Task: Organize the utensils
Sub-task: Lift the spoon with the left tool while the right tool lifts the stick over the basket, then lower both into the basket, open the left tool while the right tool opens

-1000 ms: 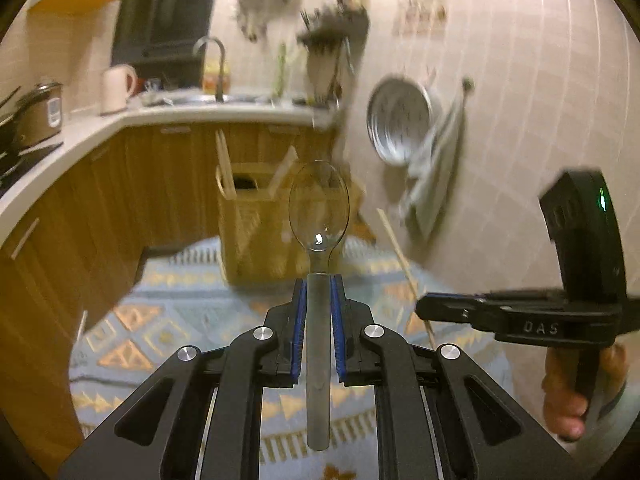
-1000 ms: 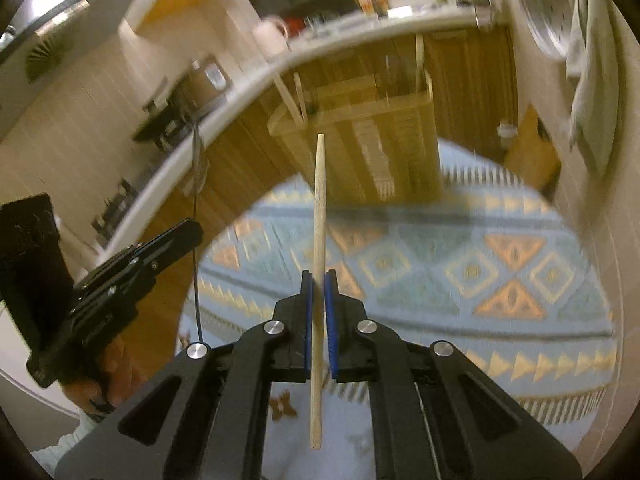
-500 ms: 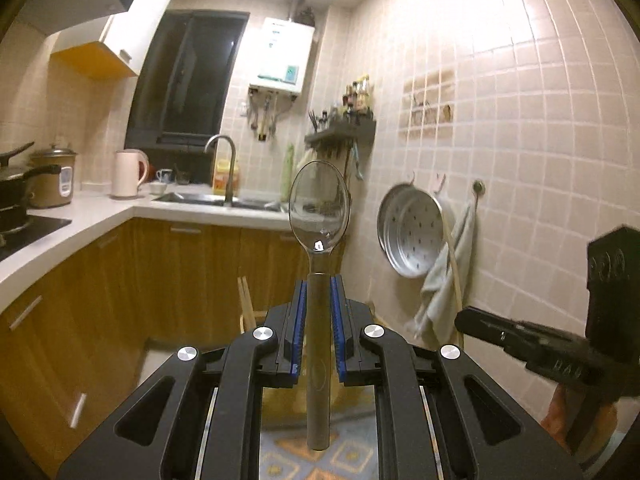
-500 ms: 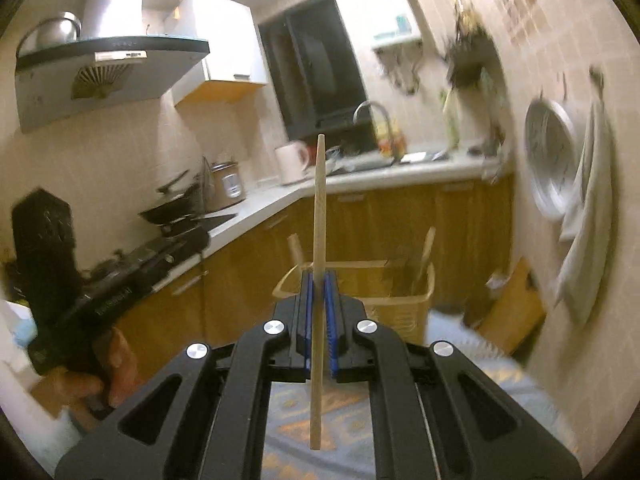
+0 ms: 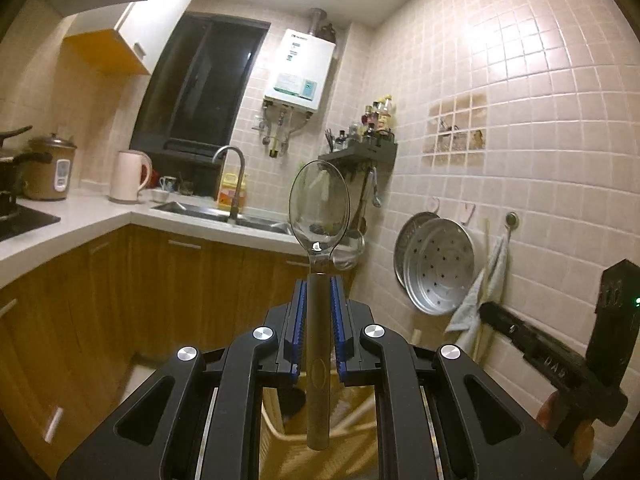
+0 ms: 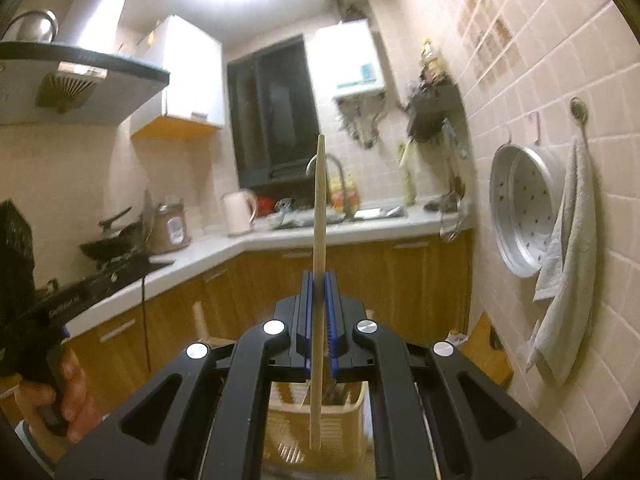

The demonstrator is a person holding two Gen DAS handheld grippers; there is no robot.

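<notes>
Between the blue pads of the left hand-held gripper [image 5: 319,316] stood a spoon [image 5: 319,216], clamped by its grey handle with the clear bowl rising straight ahead of the fingertips and the handle's end hanging back toward the camera. The right hand-held gripper [image 6: 319,312] was likewise closed tight, on a single wooden chopstick [image 6: 318,264] that ran upright through its pads, with a long length ahead of them and a shorter length behind. Below and just ahead of both hand-held grippers sat a yellow basket [image 6: 280,432], mostly hidden under the black fingers; a few sticks and dark utensils showed inside it, though its compartments could not be made out. Off to the right of the left hand-held gripper, the other tool and the hand [image 5: 568,428] holding it appeared near a hanging towel [image 5: 480,288]. Beyond them ran the table [image 5: 100,216] with a kettle [image 5: 128,176] and the sink, well apart from either grip. The step in hand looked like carrying both pieces toward a sorting place, most likely the basket. Doing it well would call for keeping each grip firm, since both pieces were held off-centre and could pivot. Each hand-held gripper would probably need to tip nose-down over its chosen slot and release only once the lower end was inside, one piece at a time, so the two tools would not collide.
</notes>
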